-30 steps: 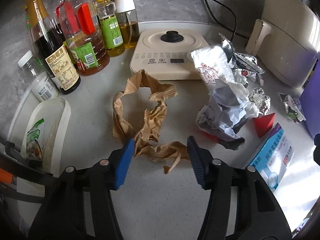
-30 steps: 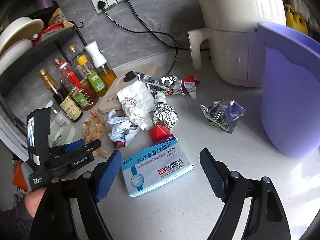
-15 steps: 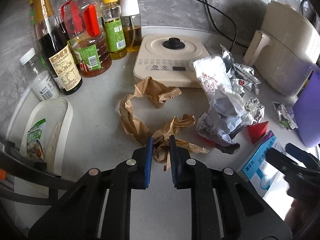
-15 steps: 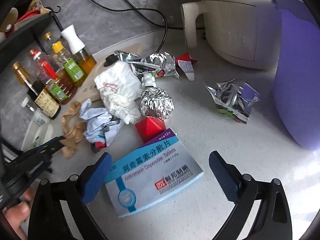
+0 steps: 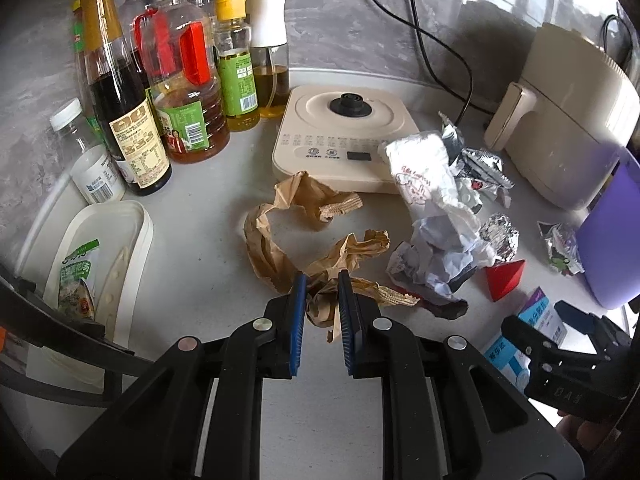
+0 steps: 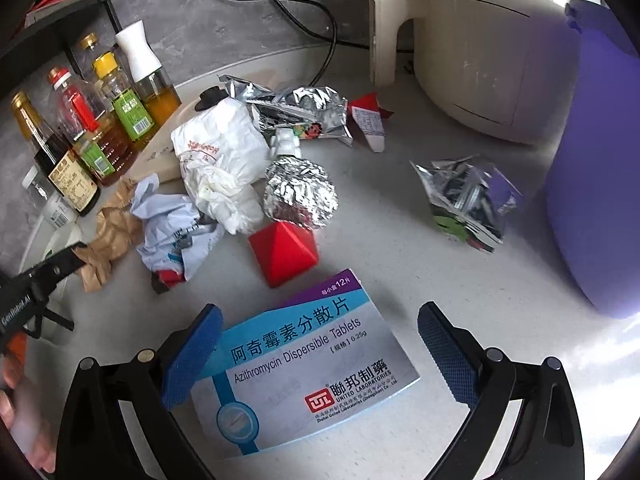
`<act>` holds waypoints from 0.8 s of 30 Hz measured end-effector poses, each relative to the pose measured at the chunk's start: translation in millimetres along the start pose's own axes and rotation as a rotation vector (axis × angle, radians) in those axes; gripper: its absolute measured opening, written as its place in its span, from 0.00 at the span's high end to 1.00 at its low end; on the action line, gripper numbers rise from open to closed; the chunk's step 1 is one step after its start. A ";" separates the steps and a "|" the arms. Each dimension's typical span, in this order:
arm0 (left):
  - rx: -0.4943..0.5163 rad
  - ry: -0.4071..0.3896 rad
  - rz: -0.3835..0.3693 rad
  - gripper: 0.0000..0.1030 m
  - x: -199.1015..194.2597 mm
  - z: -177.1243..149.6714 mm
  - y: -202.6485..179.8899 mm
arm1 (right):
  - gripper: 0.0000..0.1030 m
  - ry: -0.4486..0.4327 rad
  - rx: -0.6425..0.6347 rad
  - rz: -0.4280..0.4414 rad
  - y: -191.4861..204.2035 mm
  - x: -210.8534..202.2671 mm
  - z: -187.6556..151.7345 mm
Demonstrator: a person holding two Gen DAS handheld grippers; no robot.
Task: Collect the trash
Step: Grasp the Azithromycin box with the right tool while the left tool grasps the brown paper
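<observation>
Trash everywhere on this pale countertop [image 6: 400, 240], so starting with what's actually being handled. Left gripper [image 5: 322, 304] is clamped on a strand of the crumpled brown paper [image 5: 276, 248], blue pads pinching it from both sides; its jaws have just been closing, with that paper between them. The rest of the brown paper loops away toward 11 o'clock from the fingertips and lies on the counter.

Right gripper [image 6: 316, 350] is spread wide, and its jaws have just been opening. The blue-and-white tablet box [image 6: 304, 364] lies flat between them, corner close up against the left pad, but I can't tell if it's touching. The right pad stands clear of the box.

Going outward in the right wrist view: red pyramid-shaped block [image 6: 286, 250] just beyond the box at 12 o'clock, foil ball [image 6: 300, 192] touching it from behind, white crumpled bag [image 6: 224, 160] and a bluish-white paper wad [image 6: 172, 224] at about 10 to 11 o'clock. Silver snack wrapper [image 6: 296, 110] further back, another shiny crumpled wrapper [image 6: 468, 200] off on its own at 2 o'clock, near the purple bin [image 6: 592, 200].

Cream air fryer [image 6: 472, 40] sits at the back around 1 o'clock. In the left wrist view a cream induction cooker [image 5: 340, 140] is at 12, and a cluster of oil and sauce bottles [image 5: 176, 92] stands at 10 o'clock. White plastic tray [image 5: 108, 260] sits at 9.
</observation>
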State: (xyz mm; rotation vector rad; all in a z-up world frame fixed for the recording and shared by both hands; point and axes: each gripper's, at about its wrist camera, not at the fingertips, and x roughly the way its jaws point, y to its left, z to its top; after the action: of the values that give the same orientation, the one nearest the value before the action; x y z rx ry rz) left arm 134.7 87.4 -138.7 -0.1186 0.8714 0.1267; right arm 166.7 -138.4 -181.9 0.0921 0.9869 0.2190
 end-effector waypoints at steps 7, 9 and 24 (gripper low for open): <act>0.006 -0.011 -0.011 0.84 -3.8 -2.0 -6.5 | 0.08 0.002 0.008 0.007 -0.1 0.0 -1.7; 0.008 -0.004 -0.004 0.84 -2.9 -3.0 -6.7 | 0.08 -0.003 0.010 0.004 0.7 4.9 -2.6; 0.041 -0.011 -0.016 0.84 -7.1 -1.3 -27.1 | 0.08 0.066 -0.098 -0.067 -16.8 -25.7 -29.7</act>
State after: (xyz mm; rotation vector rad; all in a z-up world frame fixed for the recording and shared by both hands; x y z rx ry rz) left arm 133.5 60.0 -132.7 -0.0862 0.8619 0.0946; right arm 130.6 -161.3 -180.2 -0.0377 1.0417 0.2100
